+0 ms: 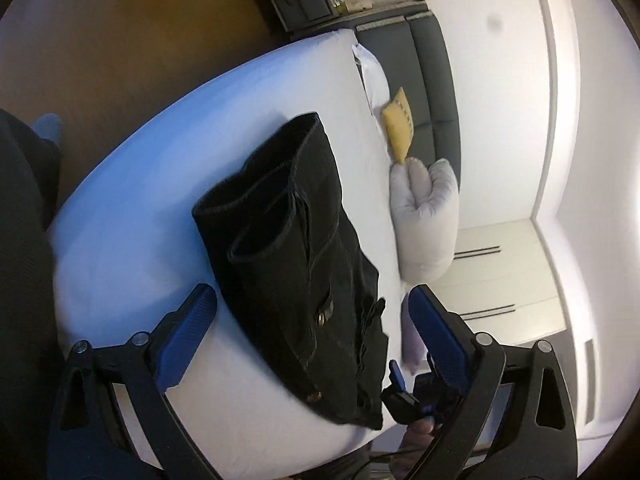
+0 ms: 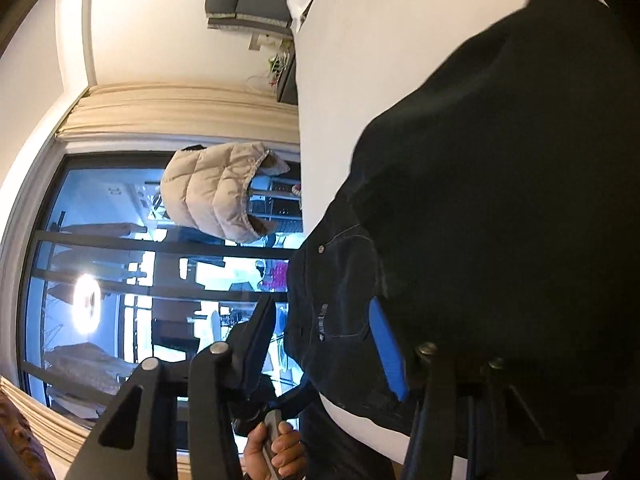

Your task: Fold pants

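Black pants (image 1: 296,240) lie folded on the white bed (image 1: 140,208), leg hems toward the far side and the buttoned waist nearest me. My left gripper (image 1: 312,292) hovers over the waist end, open wide, with one blue pad on each side of the cloth and neither touching it. The right gripper (image 1: 400,392) shows small at the pants' near right corner, held by a hand (image 1: 420,436). In the right wrist view my right gripper (image 2: 322,304) straddles the pants' waist (image 2: 336,280). Its blue pad (image 2: 386,352) is tucked against the fabric, and the black finger (image 2: 260,340) stands just off the edge.
A white pillow (image 1: 428,224), a yellow cushion (image 1: 396,128) and a grey headboard (image 1: 436,80) line the bed's far side. Beyond are a dark nightstand (image 1: 300,0), brown floor (image 1: 120,60) and white wardrobe doors (image 1: 500,272). A beige puffer jacket (image 2: 216,192) hangs before a dark window.
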